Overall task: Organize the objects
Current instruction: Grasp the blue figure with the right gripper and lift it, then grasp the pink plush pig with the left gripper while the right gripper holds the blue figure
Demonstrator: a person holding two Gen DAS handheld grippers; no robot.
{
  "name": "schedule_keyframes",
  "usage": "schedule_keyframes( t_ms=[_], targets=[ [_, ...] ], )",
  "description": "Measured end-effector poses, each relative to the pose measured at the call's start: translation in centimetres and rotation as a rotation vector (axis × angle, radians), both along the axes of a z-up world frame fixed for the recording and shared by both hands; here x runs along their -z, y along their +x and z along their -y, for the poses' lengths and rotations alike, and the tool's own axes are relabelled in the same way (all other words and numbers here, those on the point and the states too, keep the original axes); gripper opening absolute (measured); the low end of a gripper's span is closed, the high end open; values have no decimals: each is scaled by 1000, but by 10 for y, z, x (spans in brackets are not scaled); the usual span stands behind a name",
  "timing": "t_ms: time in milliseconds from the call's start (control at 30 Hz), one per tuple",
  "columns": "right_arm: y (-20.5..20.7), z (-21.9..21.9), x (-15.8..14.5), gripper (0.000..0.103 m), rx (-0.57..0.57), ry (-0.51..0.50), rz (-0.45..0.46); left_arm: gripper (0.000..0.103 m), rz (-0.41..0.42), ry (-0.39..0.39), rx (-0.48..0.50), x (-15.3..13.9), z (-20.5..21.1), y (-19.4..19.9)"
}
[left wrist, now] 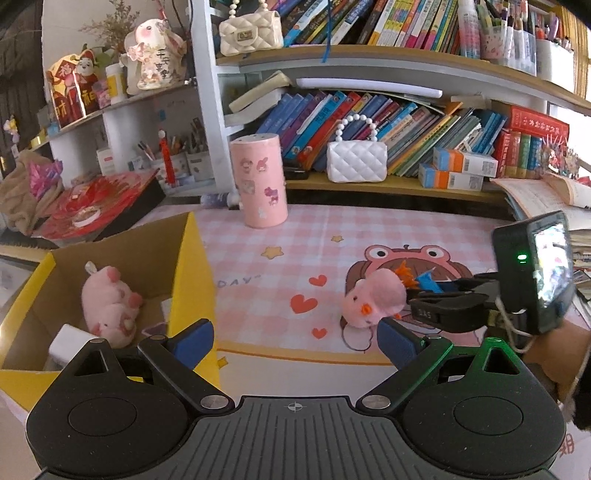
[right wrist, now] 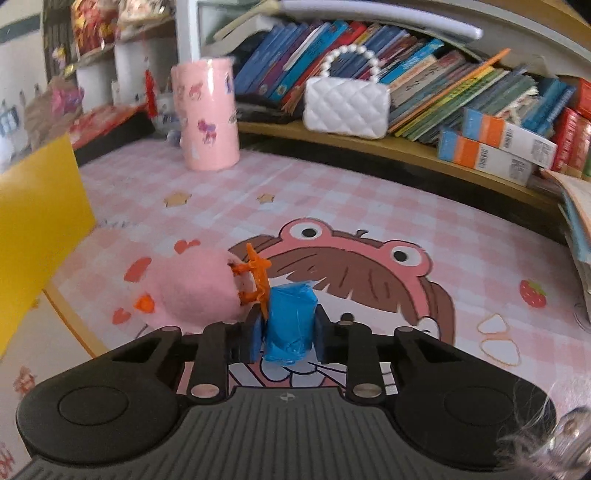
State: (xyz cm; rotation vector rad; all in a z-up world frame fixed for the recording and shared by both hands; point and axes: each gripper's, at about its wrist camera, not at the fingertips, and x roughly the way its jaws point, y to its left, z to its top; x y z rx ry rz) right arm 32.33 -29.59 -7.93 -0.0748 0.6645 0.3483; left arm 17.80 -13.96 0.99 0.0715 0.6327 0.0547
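Right tongs (right wrist: 287,334) closed tight on a blue wrapped piece (right wrist: 291,317), pads pressing both its sides; an orange plastic bit (right wrist: 258,275) joining that piece to a pink plush toy (right wrist: 192,291) lying on the table (right wrist: 369,206), just left of the tongs. Same toy (left wrist: 373,299) seen from the left wrist view near the middle of the table, over the printed cartoon face, with the right tongs (left wrist: 424,291) reaching in from the right edge. Left tongs (left wrist: 295,341) wide open, holding nothing, hovering over the near edge of the table.

Two pink plush toys in all: one gripped by its blue tag, one more (left wrist: 110,302) lying inside an open cardboard box (left wrist: 192,266) with yellow flaps at the left edge of the table. One white block (left wrist: 68,345) in the near corner of that box.

One pink cylinder (left wrist: 260,181) with stickers standing upright at the far edge of the table. Two quilted purses: a white one (left wrist: 356,162) on the lower shelf, a cream one (left wrist: 249,31) on the shelf above. Two orange-and-blue cartons (left wrist: 458,170) stacked on the lower shelf, right of the white purse.
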Motion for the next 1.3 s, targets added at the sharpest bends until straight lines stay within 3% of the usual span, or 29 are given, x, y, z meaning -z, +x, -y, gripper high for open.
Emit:
schedule_keyframes(
  t_ms=[200,567,733,967,1300],
  targets=[
    [-24,29,-18,24,67,80,-4,97,-12,-21,54,8,19,14],
    [-81,86,-24,22,185,222,-111,97,-41,-55,164,23,55,26],
    [-95,104,-40,21,213,308,-58,97,-62,-65,154,26,54,25],
    [-107,107,-48,21,289,253,-19,97,-88,-58,197,33,61,28],
    [-136,131,-49,21,378,199,-23,96,-176,-88,287,65,111,60]
  ],
)
